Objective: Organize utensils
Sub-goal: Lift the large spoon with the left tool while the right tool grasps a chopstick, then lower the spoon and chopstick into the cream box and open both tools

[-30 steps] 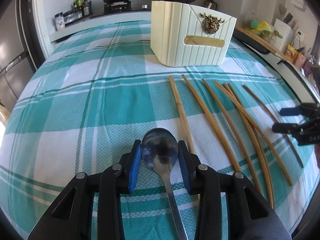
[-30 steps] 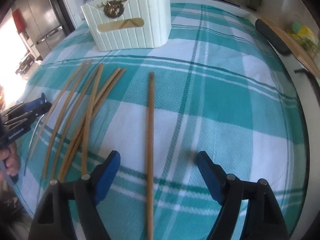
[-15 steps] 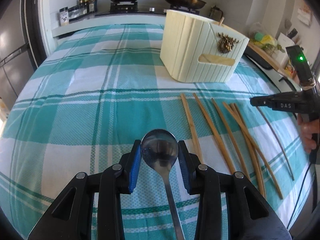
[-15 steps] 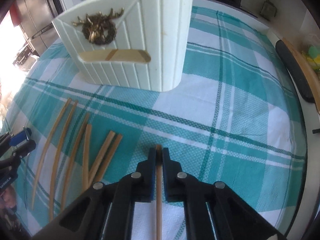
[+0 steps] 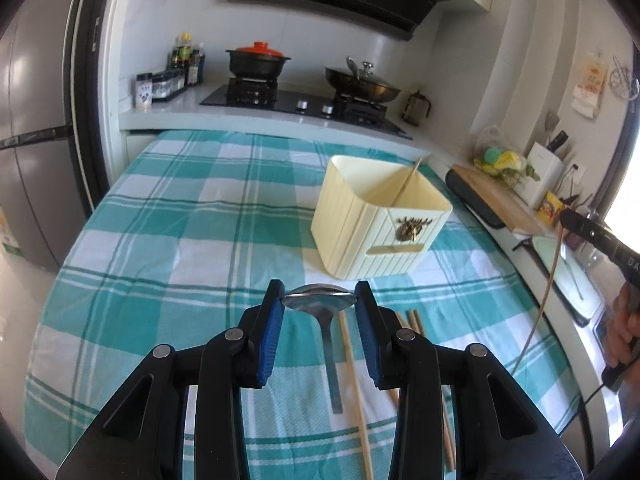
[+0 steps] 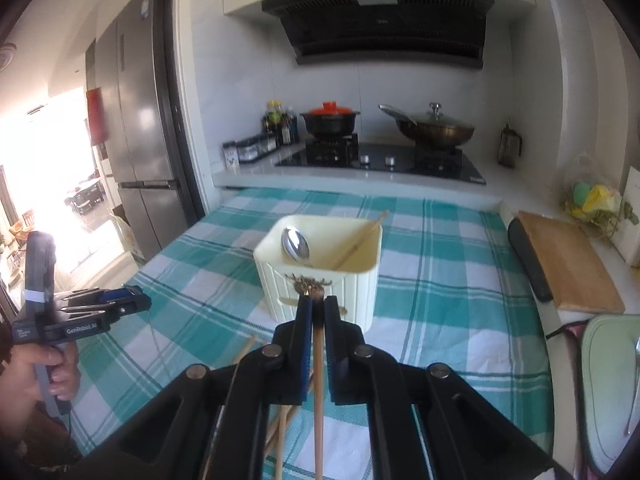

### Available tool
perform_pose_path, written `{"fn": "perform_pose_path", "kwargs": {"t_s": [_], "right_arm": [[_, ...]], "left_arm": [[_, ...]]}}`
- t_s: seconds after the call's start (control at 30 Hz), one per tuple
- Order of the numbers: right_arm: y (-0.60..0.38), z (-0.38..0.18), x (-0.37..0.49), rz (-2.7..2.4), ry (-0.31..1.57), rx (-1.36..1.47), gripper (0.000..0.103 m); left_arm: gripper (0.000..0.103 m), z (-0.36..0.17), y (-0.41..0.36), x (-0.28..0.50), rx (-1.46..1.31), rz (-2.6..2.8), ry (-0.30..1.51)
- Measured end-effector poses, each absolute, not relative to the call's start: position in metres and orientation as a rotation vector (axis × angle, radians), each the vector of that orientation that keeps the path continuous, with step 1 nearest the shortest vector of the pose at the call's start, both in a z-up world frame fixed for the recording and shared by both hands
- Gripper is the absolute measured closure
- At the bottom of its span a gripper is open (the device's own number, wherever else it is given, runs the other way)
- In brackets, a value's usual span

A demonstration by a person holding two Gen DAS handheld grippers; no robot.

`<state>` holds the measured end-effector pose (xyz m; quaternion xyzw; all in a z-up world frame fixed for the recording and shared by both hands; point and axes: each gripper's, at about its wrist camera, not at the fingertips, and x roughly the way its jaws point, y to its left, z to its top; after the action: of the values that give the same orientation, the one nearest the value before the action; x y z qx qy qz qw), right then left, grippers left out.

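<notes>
Kitchen setting: stove and pots are sitting along the back wall, and a bench [image 5: 160, 264] under a teal checked cloth is carrying the work.

Left tool [image 5: 320, 308] is pinching a metal spoon [image 5: 320, 300] by the bowl, its handle hanging down toward the cloth, short of the cream holder [image 5: 360, 240].

Right tool [image 6: 318, 312] is clamping a chopstick [image 6: 318, 380] between nearly closed jaws, pointing at the front of the holder; in the left view that stick is hanging well above the bench.

Progress, judged from what is lying where: the holder is already containing one spoon [image 6: 296, 246] and one leaning chopstick [image 6: 360, 242]. Several loose chopsticks [image 5: 352, 380] are lying on the cloth below the tools; an exact count is not possible, since the tools are hiding part of them.

Remaining: both held pieces are waiting to go in, then the loose sticks. Task is looking under halfway.
</notes>
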<state>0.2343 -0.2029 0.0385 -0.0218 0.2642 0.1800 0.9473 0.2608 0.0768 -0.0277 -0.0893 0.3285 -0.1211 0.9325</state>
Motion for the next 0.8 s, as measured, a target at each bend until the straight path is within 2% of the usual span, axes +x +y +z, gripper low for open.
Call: {"fn": "perform_pose_path", "kwargs": {"t_s": [0.27, 0.8], "right_arm": [[-0.193, 0.064, 0.230, 0.356, 0.402, -0.031, 0.097], [-0.192, 0.105, 0.292, 0.333, 0.329, 0.046, 0.097]], "left_arm": [[0.067, -0.001, 0.071, 0.271, -0.173, -0.286, 0.638], [0.068, 0.078, 0.063, 0.321, -0.167, -0.333, 0.541]]}}
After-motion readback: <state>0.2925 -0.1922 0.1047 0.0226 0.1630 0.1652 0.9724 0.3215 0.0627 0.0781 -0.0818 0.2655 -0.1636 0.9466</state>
